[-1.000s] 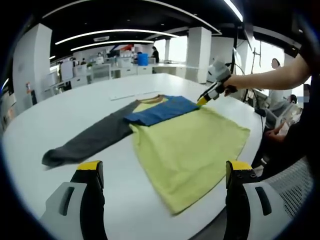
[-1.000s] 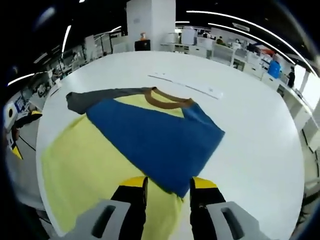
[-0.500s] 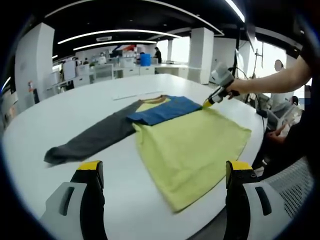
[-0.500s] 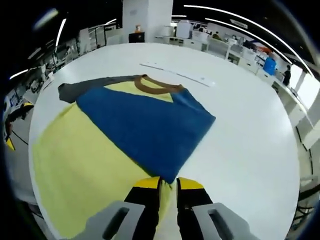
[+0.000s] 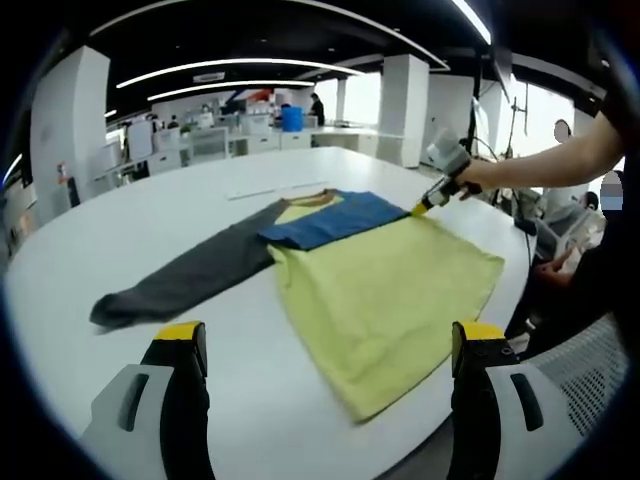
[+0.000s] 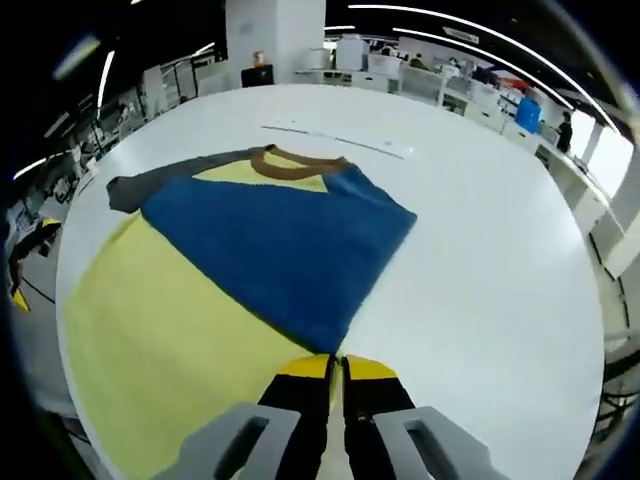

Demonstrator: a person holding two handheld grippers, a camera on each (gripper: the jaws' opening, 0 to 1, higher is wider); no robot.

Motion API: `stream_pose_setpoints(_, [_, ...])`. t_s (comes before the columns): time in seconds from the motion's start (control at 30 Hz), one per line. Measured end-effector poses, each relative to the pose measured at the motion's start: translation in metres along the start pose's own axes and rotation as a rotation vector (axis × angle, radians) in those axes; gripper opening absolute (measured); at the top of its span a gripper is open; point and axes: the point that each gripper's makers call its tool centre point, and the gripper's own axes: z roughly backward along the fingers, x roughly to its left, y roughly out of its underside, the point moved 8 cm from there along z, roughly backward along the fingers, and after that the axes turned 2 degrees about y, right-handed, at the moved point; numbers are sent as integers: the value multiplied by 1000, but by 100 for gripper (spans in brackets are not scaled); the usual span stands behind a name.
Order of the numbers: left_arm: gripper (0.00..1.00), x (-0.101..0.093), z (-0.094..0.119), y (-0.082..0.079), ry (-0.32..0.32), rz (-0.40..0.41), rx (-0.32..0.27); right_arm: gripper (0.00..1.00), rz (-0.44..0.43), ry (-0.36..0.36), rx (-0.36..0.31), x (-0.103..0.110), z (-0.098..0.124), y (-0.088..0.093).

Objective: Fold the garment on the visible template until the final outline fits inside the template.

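A long-sleeved shirt lies flat on the white round table. Its yellow body faces up. Its blue sleeve is folded across the chest below the brown collar. The grey sleeve stretches out to the left over the table. My right gripper is shut on the blue sleeve's end, jaws pressed together; the right gripper also appears at the shirt's far right edge, held by a person's hand. My left gripper hovers open in front of the shirt's hem, holding nothing.
A thin white strip lies on the table beyond the collar. The shirt's right hem reaches close to the table edge. A mesh chair stands beside that edge. Office desks and pillars stand far behind.
My right gripper's jaws went from apart to shut on the blue sleeve's end and drew slightly back. The left gripper stayed open and still.
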Motion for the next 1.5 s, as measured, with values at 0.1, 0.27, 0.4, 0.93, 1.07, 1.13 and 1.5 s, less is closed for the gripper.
stream_pose_setpoints(0.1, [99,0,0,0,-1,0,1,0,-9,-4,1,-3,1,2])
stream_pose_setpoints(0.27, [99,3,2,-1,-7,1,1,0,-31,-7,-2,-6,2,4])
stream_pose_setpoints(0.4, [99,5,3,-2,-12,-1,0,0,-45,-4,-1,-10,3,7])
stream_pose_setpoints(0.93, [99,13,4,-2,-33,16,-6,16,-169,-30,-77,-17,10,10])
stream_pose_setpoints(1.07, [99,15,4,-3,-38,27,-13,37,-238,-85,-167,-11,15,2])
stream_pose_setpoints(1.13, [99,17,4,-4,-41,35,-20,45,-237,-106,-187,-8,20,-1])
stream_pose_setpoints(1.5, [99,36,10,-5,-98,141,-81,77,-186,-205,-311,17,50,-13])
